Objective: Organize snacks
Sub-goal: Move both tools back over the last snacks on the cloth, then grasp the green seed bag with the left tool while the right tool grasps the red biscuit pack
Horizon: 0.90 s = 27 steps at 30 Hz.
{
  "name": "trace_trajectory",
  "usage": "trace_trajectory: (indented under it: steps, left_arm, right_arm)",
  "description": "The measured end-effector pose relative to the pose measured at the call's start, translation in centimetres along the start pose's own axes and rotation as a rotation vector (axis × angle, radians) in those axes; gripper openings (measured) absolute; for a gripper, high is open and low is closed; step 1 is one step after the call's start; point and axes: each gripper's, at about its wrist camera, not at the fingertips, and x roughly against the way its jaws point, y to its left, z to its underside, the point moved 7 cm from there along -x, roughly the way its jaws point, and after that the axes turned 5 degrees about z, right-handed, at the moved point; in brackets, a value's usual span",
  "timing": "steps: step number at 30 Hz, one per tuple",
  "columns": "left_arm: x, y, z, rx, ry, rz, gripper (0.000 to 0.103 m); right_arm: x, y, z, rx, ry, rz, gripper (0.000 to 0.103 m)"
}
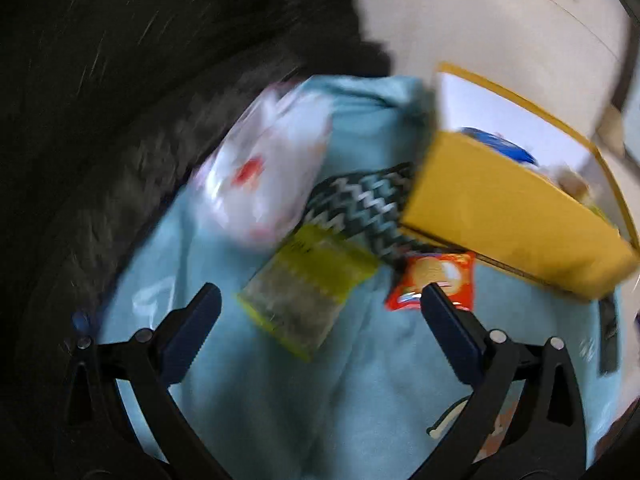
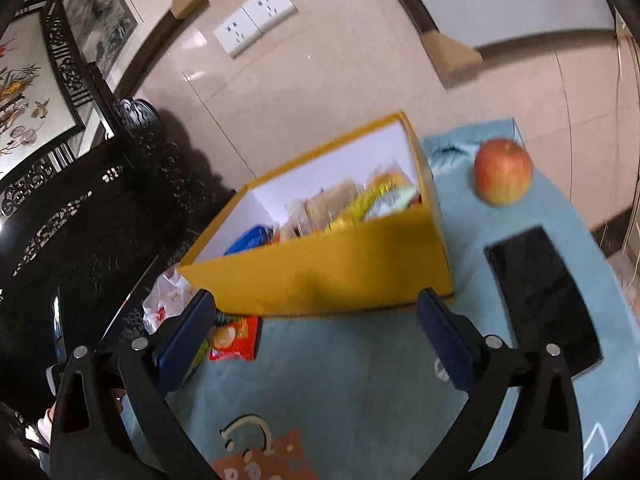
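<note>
A yellow box [image 2: 332,272] with a white inside holds several snack packs and stands on the light blue cloth [image 2: 340,380]. It also shows in the left wrist view [image 1: 512,216]. My left gripper [image 1: 320,300] is open and empty just above a green-yellow snack pack [image 1: 304,296]. A red snack pack [image 1: 436,280] lies by its right finger, and a white plastic bag [image 1: 264,176] lies beyond. My right gripper [image 2: 316,308] is open and empty in front of the box. The red pack [image 2: 234,338] lies at its left finger.
A red apple [image 2: 503,170] and a black phone [image 2: 544,300] lie on the cloth right of the box. A zigzag-patterned cloth [image 1: 364,204] lies left of the box. Dark carved furniture [image 2: 100,208] stands at the left, a tiled wall [image 2: 340,72] behind.
</note>
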Motion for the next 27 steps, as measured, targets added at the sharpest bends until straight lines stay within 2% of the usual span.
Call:
trace_trajectory:
  steps: [2, 7, 13, 16, 17, 21, 22, 23, 24, 25, 26, 27]
  left_arm:
    - [-1.1, 1.4, 0.6, 0.060, 0.022, -0.017, 0.101]
    - [-3.5, 1.1, 1.3, 0.016, 0.058, -0.090, 0.101]
    - [-6.3, 0.4, 1.2, -0.019, 0.057, -0.083, 0.101]
    - [-8.3, 0.1, 0.9, -0.082, 0.073, -0.134, 0.101]
    - [-8.5, 0.0, 0.8, -0.088, 0.050, -0.127, 0.101]
    - [-8.8, 0.2, 0.8, -0.057, 0.022, -0.107, 0.101]
    - [-8.7, 0.1, 0.8, -0.055, 0.023, -0.103, 0.098]
    - [-8.5, 0.0, 0.8, -0.054, 0.017, -0.098, 0.084]
    - [-8.3, -0.4, 0.9, -0.061, 0.016, -0.097, 0.074]
    - [-7.7, -0.8, 1.2, -0.069, 0.014, -0.092, 0.052]
    - [-6.8, -1.4, 1.5, -0.074, 0.005, -0.059, 0.040]
    - [-6.2, -1.8, 1.7, -0.073, 0.000, -0.033, 0.037]
  right_arm:
    - [0.0, 0.2, 0.3, -0.002, 0.012, -0.015, 0.101]
    - [-0.1, 0.5, 0.5, 0.014, 0.019, -0.022, 0.101]
    - [-0.7, 0.3, 0.8, 0.009, 0.045, -0.024, 0.101]
    - [-1.1, 0.4, 1.0, 0.018, 0.058, -0.021, 0.101]
    - [-1.2, 0.4, 1.1, 0.020, 0.062, -0.019, 0.101]
    - [-1.7, 0.4, 1.4, 0.031, 0.080, -0.008, 0.101]
    - [-1.9, 0.5, 1.5, 0.034, 0.082, -0.005, 0.101]
    - [-1.9, 0.5, 1.5, 0.036, 0.084, -0.004, 0.101]
    - [-2.0, 0.6, 1.6, 0.039, 0.087, -0.002, 0.101]
    - [-2.0, 0.6, 1.7, 0.042, 0.088, -0.002, 0.101]
    - [-2.1, 0.8, 1.8, 0.050, 0.091, 0.000, 0.101]
    - [-2.1, 0.8, 1.9, 0.055, 0.092, 0.001, 0.101]
